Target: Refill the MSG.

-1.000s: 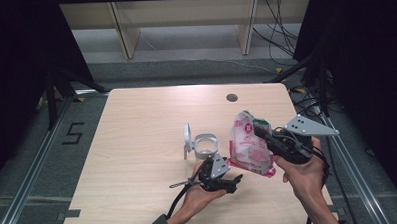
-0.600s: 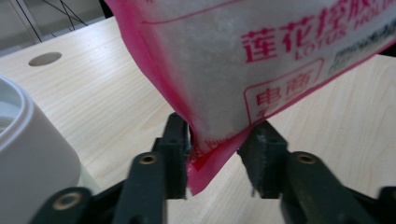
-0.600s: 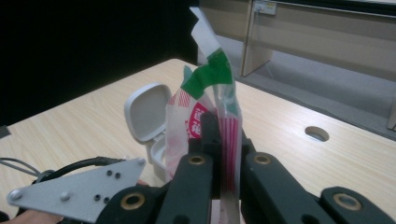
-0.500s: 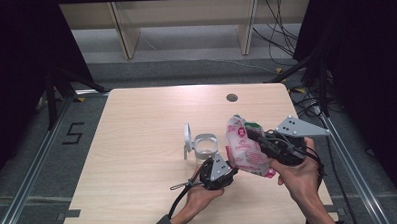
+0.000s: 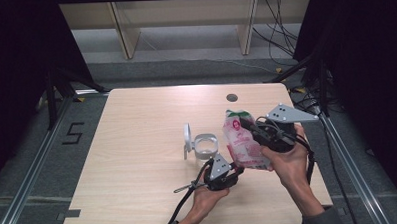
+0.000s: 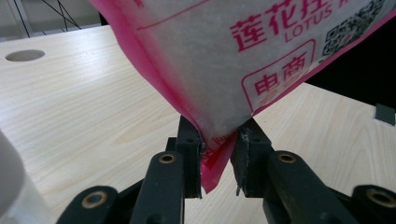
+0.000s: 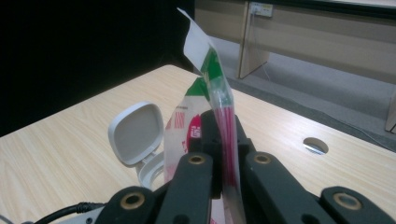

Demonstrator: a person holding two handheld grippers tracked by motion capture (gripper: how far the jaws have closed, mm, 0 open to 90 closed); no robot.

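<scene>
Centrally, right gripper (image 5: 247, 124) clenched on pink pouch (image 5: 241, 140) top, left gripper (image 5: 234, 172) jaws just closing onto its bottom corner, open-lidded jar (image 5: 203, 146) beside, on the surface (image 5: 137, 144).

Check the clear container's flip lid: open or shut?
Open. The white lid stands flipped up beside the container; its inner face shows.
</scene>
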